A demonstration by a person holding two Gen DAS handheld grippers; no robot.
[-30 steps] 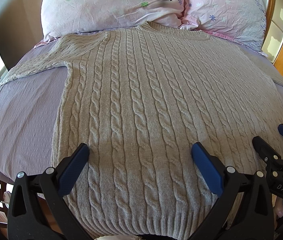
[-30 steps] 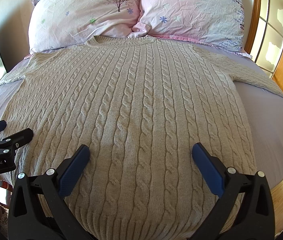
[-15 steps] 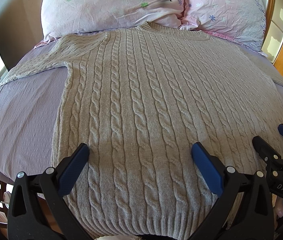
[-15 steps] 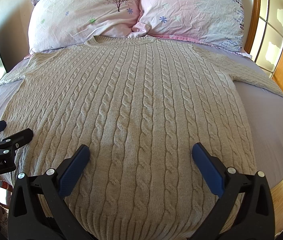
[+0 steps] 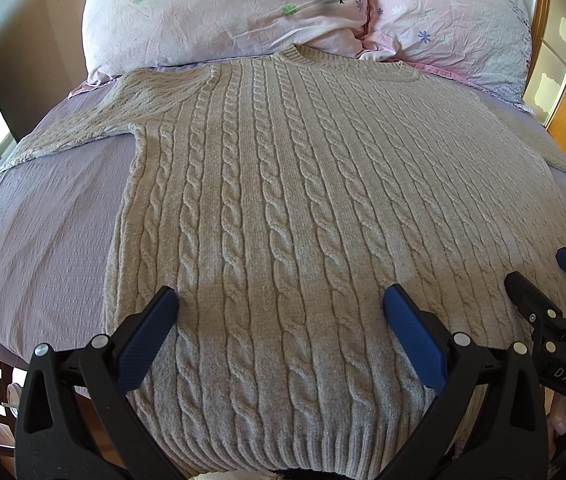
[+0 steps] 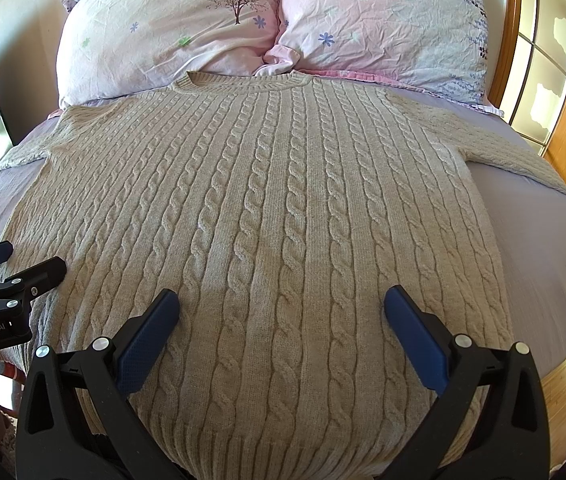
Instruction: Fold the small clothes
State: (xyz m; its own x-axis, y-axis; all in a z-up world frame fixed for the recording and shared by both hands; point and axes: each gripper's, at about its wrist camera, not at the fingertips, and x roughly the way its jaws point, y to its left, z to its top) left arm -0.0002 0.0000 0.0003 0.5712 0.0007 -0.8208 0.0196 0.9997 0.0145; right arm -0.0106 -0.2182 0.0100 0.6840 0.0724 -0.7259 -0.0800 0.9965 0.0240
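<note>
Nothing moved | left gripper [image 5: 281,308] – right gripper [image 6: 281,308] spread wide, level above sweater [image 5: 283,200] hem

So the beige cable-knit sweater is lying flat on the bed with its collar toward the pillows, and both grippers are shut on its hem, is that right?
Not quite: both views show the left gripper and right gripper open above the hem, gripping nothing. The sweater does lie flat on the bed, collar toward the pillows.

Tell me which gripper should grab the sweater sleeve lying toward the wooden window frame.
Right. The right gripper, open, hovers over the sweater hem on that side, nearer that sleeve; the left gripper, also open, hangs nearer the opposite sleeve.
</note>
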